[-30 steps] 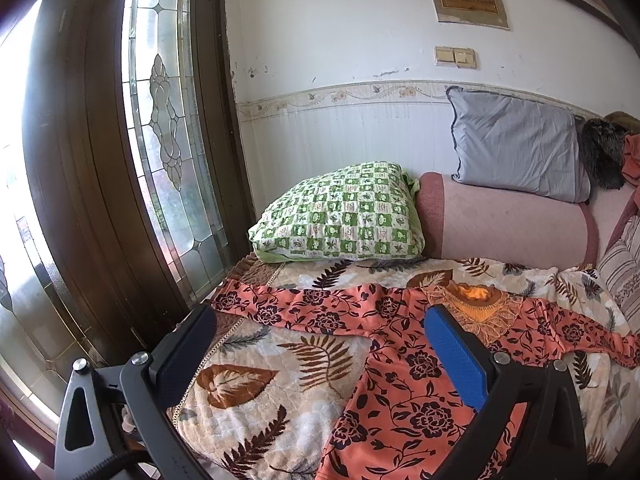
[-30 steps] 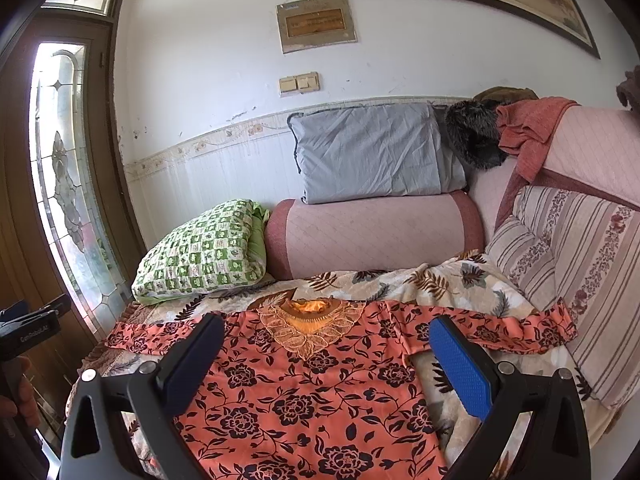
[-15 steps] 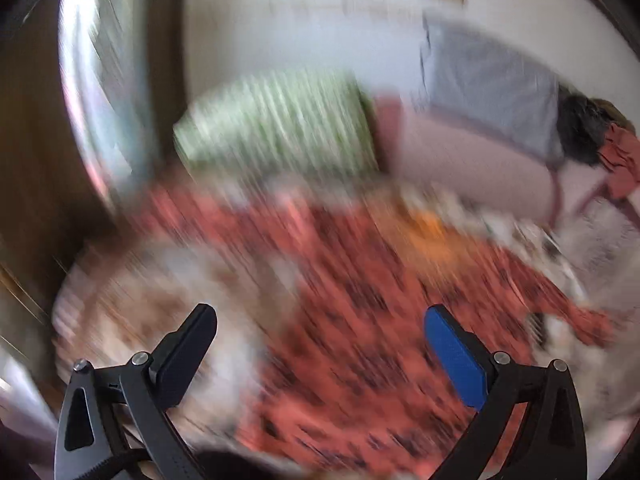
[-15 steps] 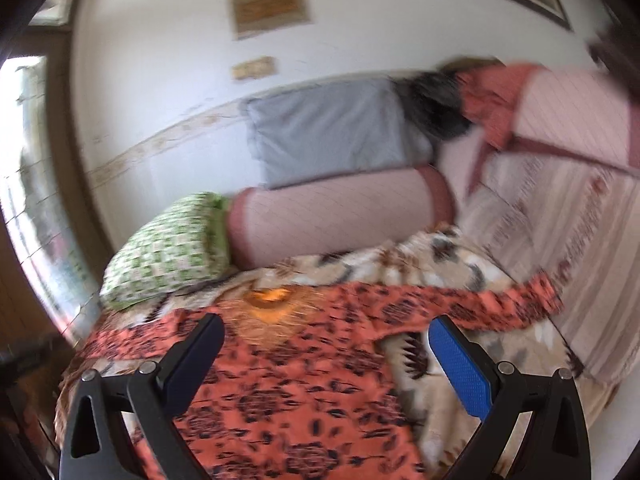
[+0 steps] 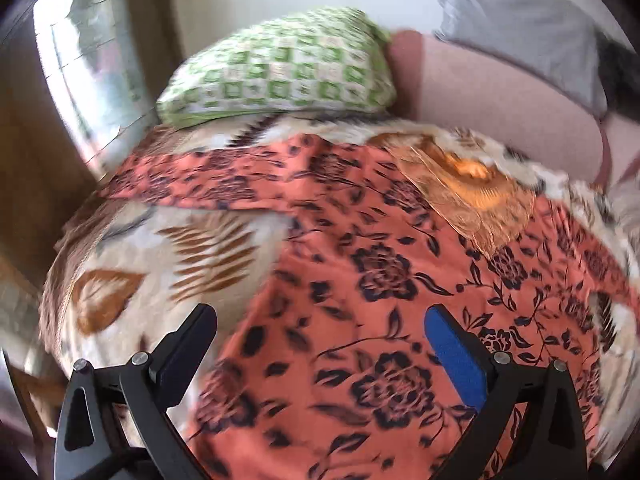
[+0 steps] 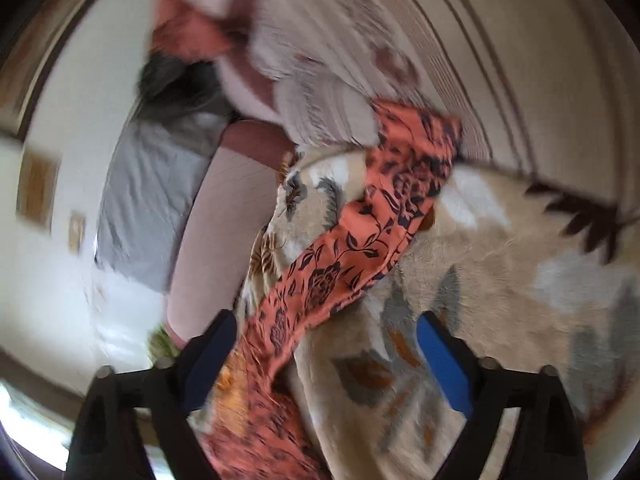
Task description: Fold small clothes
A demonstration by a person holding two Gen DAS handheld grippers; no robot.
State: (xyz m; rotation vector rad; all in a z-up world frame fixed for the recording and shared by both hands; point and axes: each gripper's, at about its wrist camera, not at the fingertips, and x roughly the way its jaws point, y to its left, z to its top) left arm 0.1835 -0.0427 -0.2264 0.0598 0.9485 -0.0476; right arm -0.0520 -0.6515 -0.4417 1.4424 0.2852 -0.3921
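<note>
An orange blouse with a dark flower print [image 5: 360,280] lies spread flat on a leaf-patterned blanket [image 5: 168,264], its embroidered neckline [image 5: 468,188] toward the cushions and its left sleeve [image 5: 200,184] stretched out. My left gripper [image 5: 320,336] is open and empty, low over the blouse's left side. In the right wrist view, rolled sideways and blurred, the right sleeve [image 6: 372,220] runs away from me across the blanket [image 6: 500,280]. My right gripper [image 6: 324,340] is open and empty just above that sleeve.
A green checked pillow [image 5: 280,76] and a pink bolster [image 5: 500,100] lie at the back, a grey pillow [image 5: 520,28] above them. A glass door [image 5: 88,72] stands at the left. Striped cushions [image 6: 320,72] line the sofa's right end.
Both grippers have dropped toward the blouse. The left tilted down over its left side; the right swung right and rolled sideways over the right sleeve. Both stay open.
</note>
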